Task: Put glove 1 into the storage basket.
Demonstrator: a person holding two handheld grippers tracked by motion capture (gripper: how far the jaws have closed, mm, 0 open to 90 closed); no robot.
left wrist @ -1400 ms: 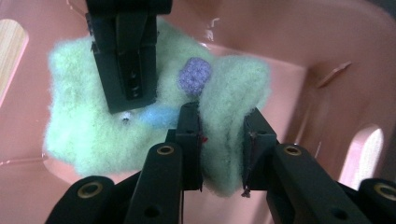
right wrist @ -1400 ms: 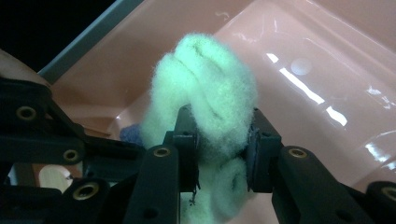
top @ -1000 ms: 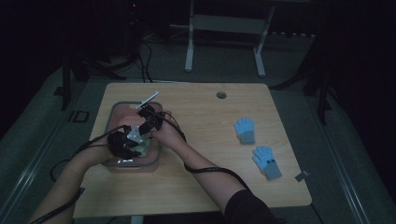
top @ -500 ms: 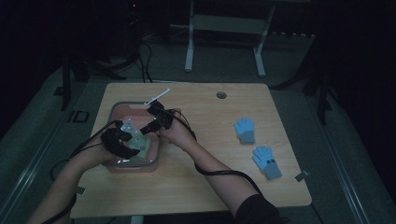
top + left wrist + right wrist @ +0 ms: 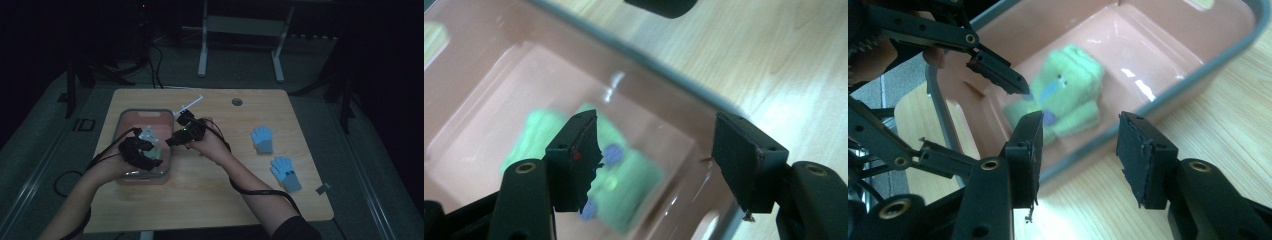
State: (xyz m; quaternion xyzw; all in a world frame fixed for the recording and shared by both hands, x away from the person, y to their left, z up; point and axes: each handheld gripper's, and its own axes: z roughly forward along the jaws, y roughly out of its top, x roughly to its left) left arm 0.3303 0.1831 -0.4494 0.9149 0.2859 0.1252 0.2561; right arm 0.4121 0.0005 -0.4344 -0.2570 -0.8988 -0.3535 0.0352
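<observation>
A light green glove (image 5: 1068,95) with blue dots lies flat on the floor of a pink bin (image 5: 145,112) with a grey rim at the table's left. My left gripper (image 5: 139,152) hovers over the bin's near end. Its jaws have just been opening and stand open above the glove (image 5: 624,187) with nothing between them. My right gripper (image 5: 181,134) hangs over the bin's right rim (image 5: 1198,65), open and empty, its jaws having just opened a little further. In the right gripper view the left gripper (image 5: 998,75) points down at the glove without touching it.
Two blue gloves (image 5: 262,139) (image 5: 285,172) lie on the wooden table's right side. A thin white stick (image 5: 190,104) rests behind the bin, and a round grommet hole (image 5: 237,102) sits near the far edge. Cables trail from both grippers across the table.
Both grippers were close together over the bin. The right one has since drawn away to the bin's right rim, the left one has risen a little, and the green glove lies loose in the bin.
</observation>
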